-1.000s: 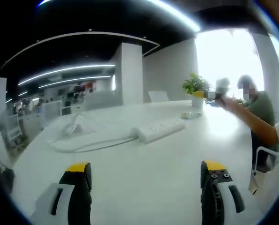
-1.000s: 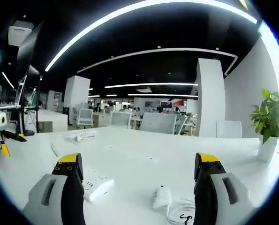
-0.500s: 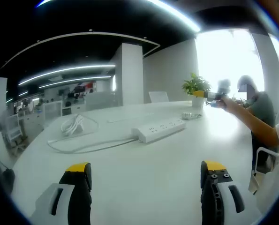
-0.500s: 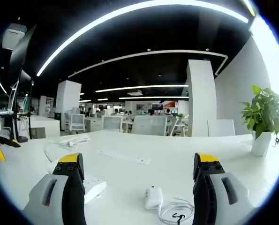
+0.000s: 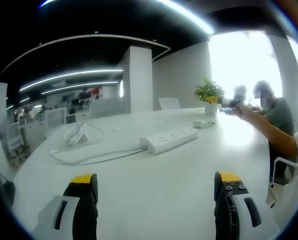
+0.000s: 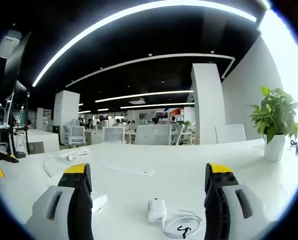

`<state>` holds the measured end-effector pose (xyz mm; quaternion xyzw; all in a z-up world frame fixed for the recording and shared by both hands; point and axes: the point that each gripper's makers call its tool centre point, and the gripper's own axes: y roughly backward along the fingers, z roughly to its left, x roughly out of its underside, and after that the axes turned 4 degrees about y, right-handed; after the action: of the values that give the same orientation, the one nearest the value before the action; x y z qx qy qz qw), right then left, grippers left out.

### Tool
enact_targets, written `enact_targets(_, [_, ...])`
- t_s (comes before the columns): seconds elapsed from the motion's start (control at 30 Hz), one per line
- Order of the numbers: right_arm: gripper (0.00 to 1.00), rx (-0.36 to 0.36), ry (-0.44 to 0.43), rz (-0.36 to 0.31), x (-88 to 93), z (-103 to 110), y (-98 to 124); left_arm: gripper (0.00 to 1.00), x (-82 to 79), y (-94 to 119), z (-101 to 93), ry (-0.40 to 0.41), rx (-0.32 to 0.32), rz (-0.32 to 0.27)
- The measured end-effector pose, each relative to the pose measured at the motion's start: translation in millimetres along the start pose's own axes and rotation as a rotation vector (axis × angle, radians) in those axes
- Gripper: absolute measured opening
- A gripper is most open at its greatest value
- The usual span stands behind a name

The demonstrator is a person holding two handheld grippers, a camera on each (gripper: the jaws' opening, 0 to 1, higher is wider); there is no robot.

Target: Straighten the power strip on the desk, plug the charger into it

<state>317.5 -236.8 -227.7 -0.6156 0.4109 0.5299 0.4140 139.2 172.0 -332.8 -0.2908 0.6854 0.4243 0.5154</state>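
Power strip [image 5: 171,139] mid-desk [image 5: 154,185], its cable [image 5: 88,156] trailing left, charger [image 6: 156,210] near right of it, plant [image 6: 275,122] beyond.

**Legible text check: none found**

No text, label, brand, number or sign can be read in either view. The power strip [image 5: 172,139] shows sockets but no readable marking. The charger [image 6: 156,209] has a plain white face with nothing legible on it. A flat white strip [image 6: 124,169] lying on the desk [image 5: 154,190] carries faint marks, too small to make out. Coloured panels on the far wall [image 6: 165,114] are blurred and cannot be read.
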Motion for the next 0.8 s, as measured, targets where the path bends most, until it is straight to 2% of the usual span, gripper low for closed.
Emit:
enact_targets(0.6, [0.93, 0.003, -0.003, 0.007, 10.8, -0.4, -9.8, 0.99, -1.0, 1.9, 2.3, 0.005, -0.010, -0.007])
enact_targets(0.8, [0.96, 0.013, -0.004, 0.004, 13.8, -3.2, -13.4, 0.99, -0.8, 2.6, 3.4, 0.009, -0.013, -0.010])
